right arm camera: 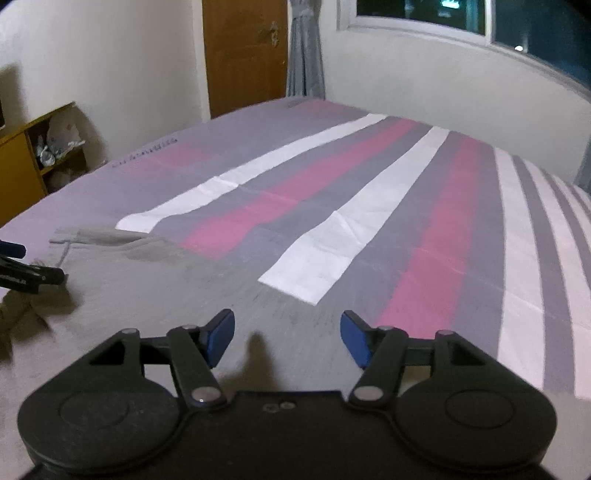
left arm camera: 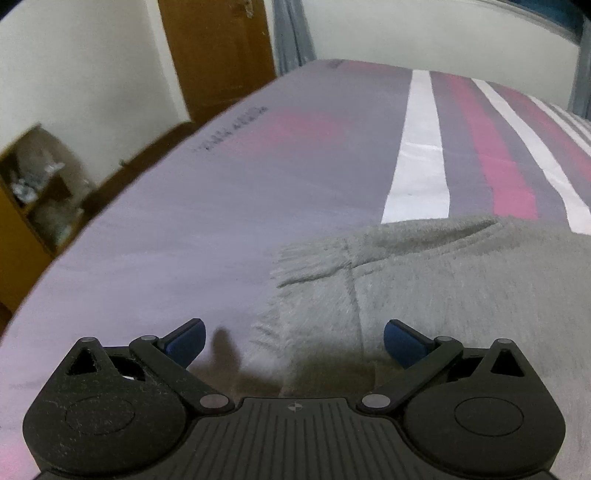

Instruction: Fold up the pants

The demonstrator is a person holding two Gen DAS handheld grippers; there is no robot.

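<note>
White walls, a brown wooden door (right arm camera: 245, 55) and a dark window (right arm camera: 480, 18) surround a bed covered by a striped sheet (right arm camera: 424, 221) in grey, pink and white. Against the wall on the left stands a low wooden shelf (right arm camera: 37, 158) with pale bundles in it, too blurred to make out.

Grey pants (left arm camera: 443, 295) lie flat on the near part of the sheet, made of soft, fuzzy cloth. In the left wrist view a ribbed band and a slanted pocket opening show at their far edge, and a seam runs down towards the camera.

Just above the pants, the left gripper (left arm camera: 294, 341) has its blue-padded jaws wide apart, straddling the left edge of the cloth and holding nothing. Nearby, the right gripper (right arm camera: 287, 341) hovers over the grey cloth further right, its jaws also apart with nothing between them. Each casts a dark shadow on the fabric below. The left gripper's tip also shows at the left edge of the right wrist view.
</note>
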